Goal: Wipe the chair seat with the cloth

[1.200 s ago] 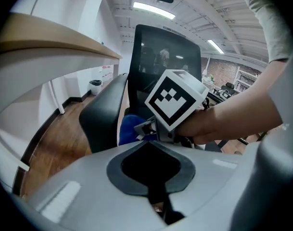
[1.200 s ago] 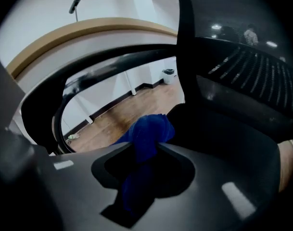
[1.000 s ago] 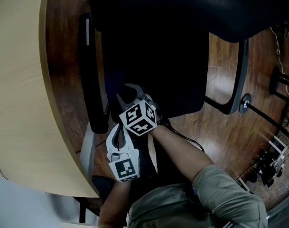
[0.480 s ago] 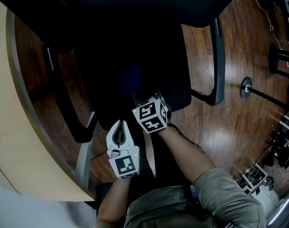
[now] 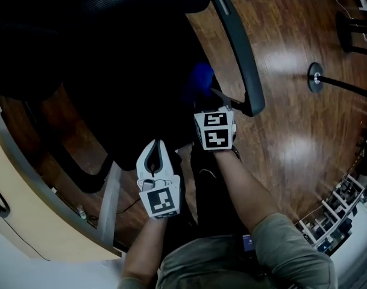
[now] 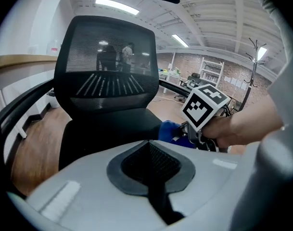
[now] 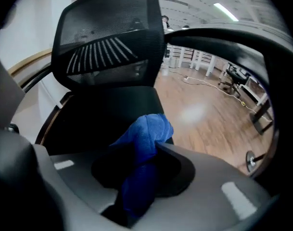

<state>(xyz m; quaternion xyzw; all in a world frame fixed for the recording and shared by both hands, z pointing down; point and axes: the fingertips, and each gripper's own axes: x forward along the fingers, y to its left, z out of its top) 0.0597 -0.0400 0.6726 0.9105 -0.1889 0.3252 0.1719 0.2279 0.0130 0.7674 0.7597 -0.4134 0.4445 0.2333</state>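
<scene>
The black chair seat [image 5: 135, 95] fills the middle of the head view under its mesh backrest [image 6: 105, 61]. A blue cloth [image 5: 200, 78] lies bunched on the seat's right edge beside the armrest [image 5: 238, 50]. My right gripper [image 5: 211, 100] is shut on that cloth [image 7: 147, 131], which bulges out past the jaw tips over the seat [image 7: 112, 112]. My left gripper [image 5: 154, 148] hovers at the seat's near edge, shut with nothing in it. In the left gripper view the cloth [image 6: 170, 130] and the right gripper's marker cube [image 6: 204, 105] show just right of my left gripper [image 6: 148, 143].
A curved pale desk edge [image 5: 14, 185] runs close on the left, with the chair's other armrest [image 5: 72, 161] next to it. Glossy wood floor [image 5: 291, 131] lies to the right, with a stand's round base [image 5: 316, 77] on it. A coat stand [image 6: 254, 61] is far back.
The right gripper has swept the cloth across the seat to its right edge by the armrest, rolling as it went. The left gripper shifted along the near edge. The head view swung too.
</scene>
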